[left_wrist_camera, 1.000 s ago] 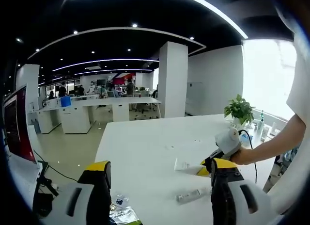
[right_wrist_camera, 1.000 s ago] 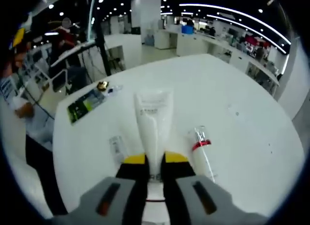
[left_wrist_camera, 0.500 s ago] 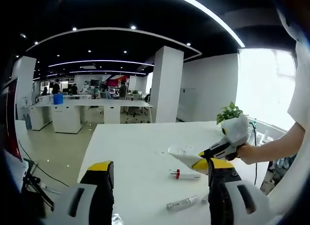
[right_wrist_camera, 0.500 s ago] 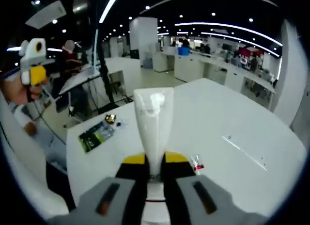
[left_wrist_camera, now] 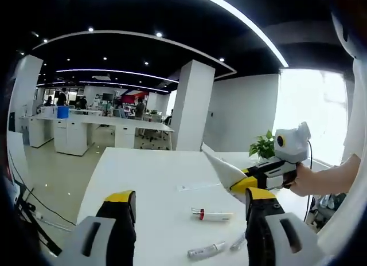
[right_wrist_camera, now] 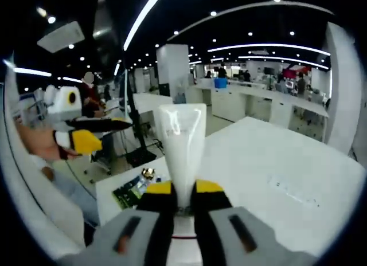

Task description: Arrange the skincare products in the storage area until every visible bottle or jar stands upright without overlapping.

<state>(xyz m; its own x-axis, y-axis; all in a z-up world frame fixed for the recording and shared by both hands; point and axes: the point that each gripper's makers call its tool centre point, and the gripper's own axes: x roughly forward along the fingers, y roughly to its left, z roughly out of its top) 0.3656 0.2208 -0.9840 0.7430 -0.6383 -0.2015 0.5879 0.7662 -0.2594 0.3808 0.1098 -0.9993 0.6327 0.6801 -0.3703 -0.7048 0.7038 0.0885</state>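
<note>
My right gripper is shut on the lower end of a white squeeze tube, which it holds in the air, pointing away above the white table. In the left gripper view the same tube slants up to the left from the right gripper, held by a hand. My left gripper is open, with nothing between its jaws, above the table. On the table lie a small tube with a red band and a small clear bottle. In the right gripper view the left gripper is at the left.
A green packet and a small gold-capped item lie near the table's edge. A potted plant stands at the far right of the table. A white pillar and office desks with people are beyond.
The right gripper has lifted the white tube off the table and tipped it upward. Both cameras have risen and tilted, so the table sits lower in the views.
</note>
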